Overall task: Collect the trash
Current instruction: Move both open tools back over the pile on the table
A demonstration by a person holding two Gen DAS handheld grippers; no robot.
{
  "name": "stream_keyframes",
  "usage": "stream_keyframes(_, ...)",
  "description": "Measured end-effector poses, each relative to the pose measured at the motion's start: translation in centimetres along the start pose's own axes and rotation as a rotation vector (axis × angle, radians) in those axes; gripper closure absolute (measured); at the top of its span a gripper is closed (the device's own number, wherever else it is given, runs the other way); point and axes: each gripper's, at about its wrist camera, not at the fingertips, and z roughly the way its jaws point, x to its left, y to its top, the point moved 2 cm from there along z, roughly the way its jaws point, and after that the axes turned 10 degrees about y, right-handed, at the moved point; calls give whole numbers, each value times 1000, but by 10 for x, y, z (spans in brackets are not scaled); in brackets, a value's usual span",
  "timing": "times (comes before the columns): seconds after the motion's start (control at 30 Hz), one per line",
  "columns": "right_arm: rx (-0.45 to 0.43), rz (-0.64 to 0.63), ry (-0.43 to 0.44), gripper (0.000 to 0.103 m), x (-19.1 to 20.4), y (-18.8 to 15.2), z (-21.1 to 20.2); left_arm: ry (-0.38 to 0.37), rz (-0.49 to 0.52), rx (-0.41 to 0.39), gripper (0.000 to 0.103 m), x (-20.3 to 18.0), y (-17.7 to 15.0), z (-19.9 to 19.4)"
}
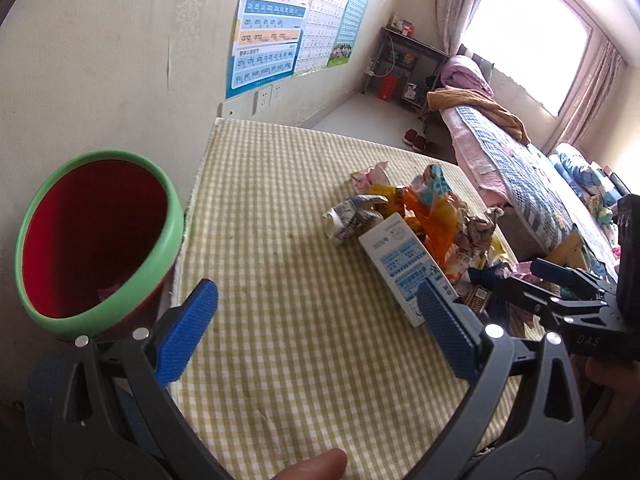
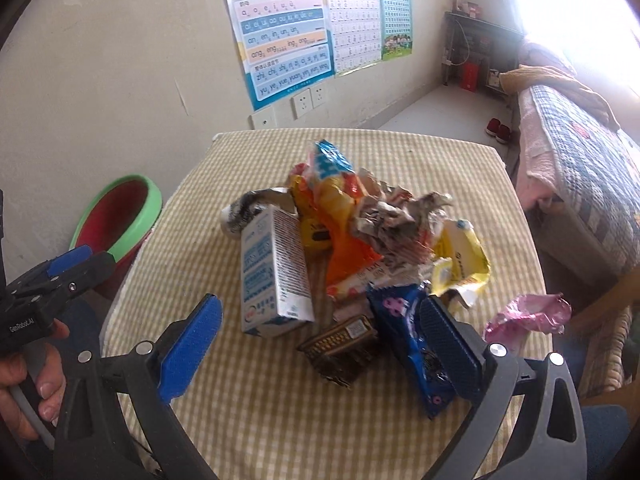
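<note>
Left gripper (image 1: pixel 318 332) wide open, holds nothing, hovering over the yellow checked tablecloth (image 1: pixel 280 240). Red bin with green plastic rim (image 1: pixel 96 236) just off its left finger. Right gripper (image 2: pixel 320 344) also wide open, empty; right finger touching a crinkled blue foil wrapper (image 2: pixel 404 332). Ahead of it: white-and-blue carton (image 2: pixel 272 272), crumpled orange wrapper (image 2: pixel 344 248), pink wrapper (image 2: pixel 528 314) off right.

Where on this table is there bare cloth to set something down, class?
Free: the checked cloth between the bin and the white carton, plus the near edge. Crowded: the wrapper pile at the centre and right, out to the pink wrapper.
</note>
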Motion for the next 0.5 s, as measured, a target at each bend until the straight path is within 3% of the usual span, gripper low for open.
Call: stream_keyframes(0.5,-14,159,-118,7,-85,-24,-40,-119,88,77,5,-72,-20,12)
